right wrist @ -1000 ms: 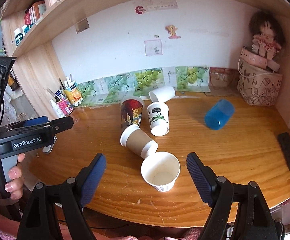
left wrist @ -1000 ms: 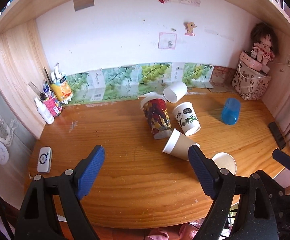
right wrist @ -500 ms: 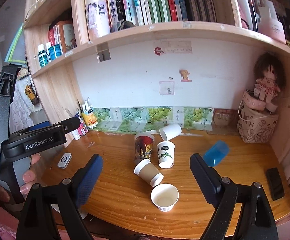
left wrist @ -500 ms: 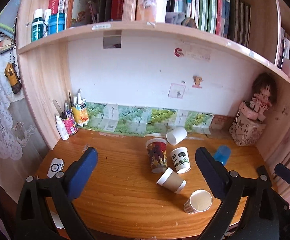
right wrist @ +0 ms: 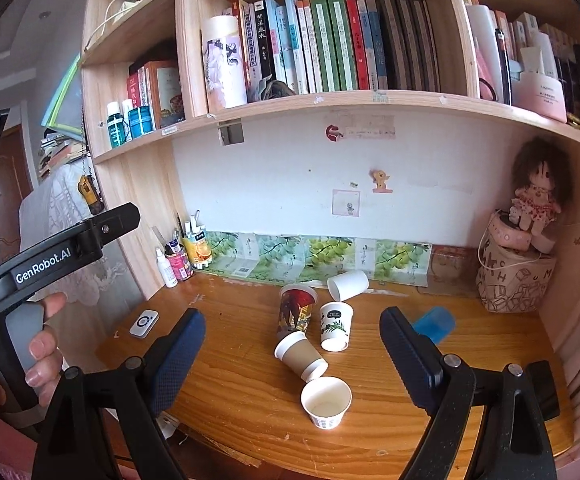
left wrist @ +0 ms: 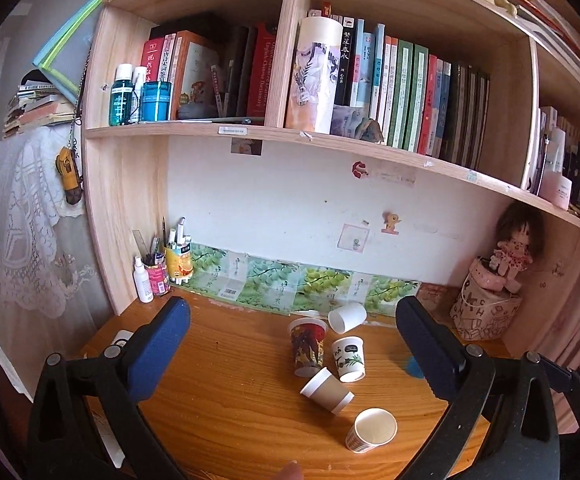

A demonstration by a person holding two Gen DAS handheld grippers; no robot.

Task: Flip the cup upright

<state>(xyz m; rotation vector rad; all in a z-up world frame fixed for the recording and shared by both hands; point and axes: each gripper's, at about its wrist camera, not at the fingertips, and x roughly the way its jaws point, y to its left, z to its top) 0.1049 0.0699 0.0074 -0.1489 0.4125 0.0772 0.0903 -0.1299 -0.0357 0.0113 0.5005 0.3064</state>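
- Standing upright near the front edge of the desk [right wrist: 229, 380] is a small white paper cup [right wrist: 326, 402], mouth up and looking empty inside.
- Lying on its side just behind it is a brown cup [right wrist: 300, 355] with a white rim.
- Sitting mouth-down further back are a red printed cup [right wrist: 294, 312] and a white panda cup [right wrist: 336, 326]; a plain white cup [right wrist: 348, 285] and a blue cup [right wrist: 434, 322] are lying tipped over.
- Holding pens and bottles at the left wall are two small tins [left wrist: 167, 270].
- Hovering above the desk, the left gripper [left wrist: 294, 356] is gaping wide, jaws gripping nothing.
- Hanging likewise, the right gripper [right wrist: 292, 360] is spread wide and carrying nothing.
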